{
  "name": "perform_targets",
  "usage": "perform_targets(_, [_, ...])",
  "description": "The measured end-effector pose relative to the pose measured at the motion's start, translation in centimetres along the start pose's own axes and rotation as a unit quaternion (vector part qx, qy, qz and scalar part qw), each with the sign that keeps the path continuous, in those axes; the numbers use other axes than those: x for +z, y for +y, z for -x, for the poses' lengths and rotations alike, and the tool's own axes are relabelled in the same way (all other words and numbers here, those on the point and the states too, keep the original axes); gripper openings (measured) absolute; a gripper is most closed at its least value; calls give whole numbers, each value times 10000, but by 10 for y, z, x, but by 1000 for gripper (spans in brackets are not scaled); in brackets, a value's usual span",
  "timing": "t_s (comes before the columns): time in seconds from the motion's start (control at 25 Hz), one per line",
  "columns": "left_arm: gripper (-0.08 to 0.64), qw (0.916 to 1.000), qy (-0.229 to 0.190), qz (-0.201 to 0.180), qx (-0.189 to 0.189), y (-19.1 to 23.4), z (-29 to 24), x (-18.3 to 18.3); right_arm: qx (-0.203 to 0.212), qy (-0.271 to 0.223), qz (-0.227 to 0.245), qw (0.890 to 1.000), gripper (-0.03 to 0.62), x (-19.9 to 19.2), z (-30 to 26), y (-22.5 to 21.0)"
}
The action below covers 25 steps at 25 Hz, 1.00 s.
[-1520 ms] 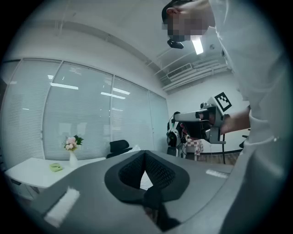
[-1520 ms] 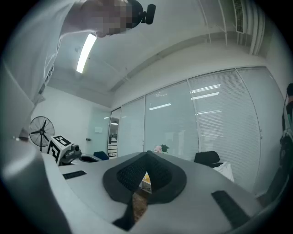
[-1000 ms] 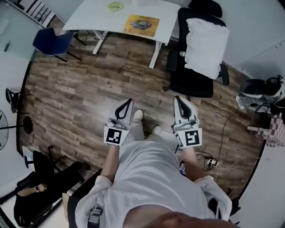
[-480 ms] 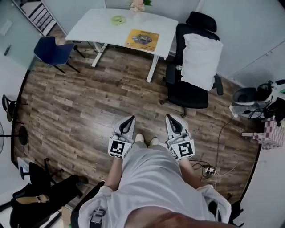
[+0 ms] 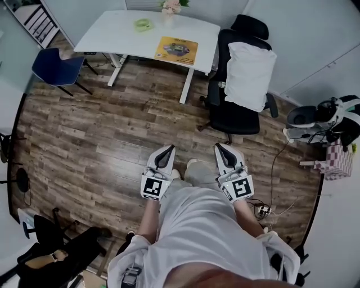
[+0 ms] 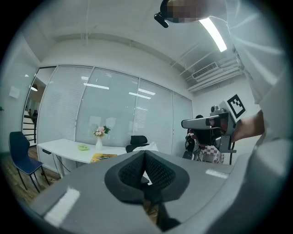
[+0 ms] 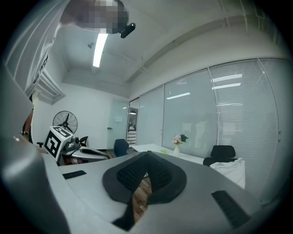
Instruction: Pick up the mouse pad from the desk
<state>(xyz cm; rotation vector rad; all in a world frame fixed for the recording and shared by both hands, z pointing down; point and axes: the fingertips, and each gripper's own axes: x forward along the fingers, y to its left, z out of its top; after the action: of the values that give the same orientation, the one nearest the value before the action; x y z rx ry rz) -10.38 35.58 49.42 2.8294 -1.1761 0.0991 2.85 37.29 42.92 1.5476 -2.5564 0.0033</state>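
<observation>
The mouse pad [image 5: 176, 49] lies flat on the white desk [image 5: 112, 32], well ahead of both grippers. The left gripper [image 5: 165, 151] and right gripper [image 5: 221, 148] are clenched on nothing (held at the person's waist). The mouse pad's long side runs along the desk's front edge, near its right end. Wood floor [image 5: 95, 129] lies between; a black chair [image 5: 236, 112] stands beside the desk.

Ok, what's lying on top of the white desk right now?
A yellow rectangular mouse pad, a small green object and a flower vase. Whatever's under the pad is covered.
</observation>
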Motion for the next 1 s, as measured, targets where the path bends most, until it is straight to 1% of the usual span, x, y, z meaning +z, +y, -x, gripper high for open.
perform_targets(0.2, [-14, 9992, 146, 84, 352, 36, -1, -9, 40, -131, -16, 9999, -2, 1, -28, -10])
perform_targets(0.28, [-14, 9986, 154, 184, 468, 51, -11, -13, 18, -182, -19, 9998, -3, 2, -42, -22])
perform_targets(0.36, [-14, 9982, 179, 187, 539, 67, -25, -14, 6, -249, -58, 9997, -2, 1, -59, -36])
perform_targets(0.52, [-14, 9980, 293, -112, 547, 102, -67, -2, 55, -360, -223, 9991, -2, -8, -113, -74])
perform_targets(0.64, [-14, 9973, 404, -319, 531, 133, -117, 7, 117, -469, -331, 9983, -3, -6, -167, -114])
perform_targets(0.8, [-14, 9967, 365, -557, 468, 172, -182, 30, 322, -583, -334, 9972, -2, 4, -234, -163])
perform_targets(0.84, [-14, 9966, 324, -579, 487, 181, -193, 37, 376, -613, -362, 9968, -2, 5, -249, -172])
perform_targets(0.92, [-14, 9957, 221, -614, 662, 202, -213, 54, 526, -674, -384, 9956, -2, 11, -279, -185])
perform_targets(1.0, [-14, 9929, 172, -831, 833, 225, -232, 70, 672, -756, -347, 9943, -3, 23, -307, -196])
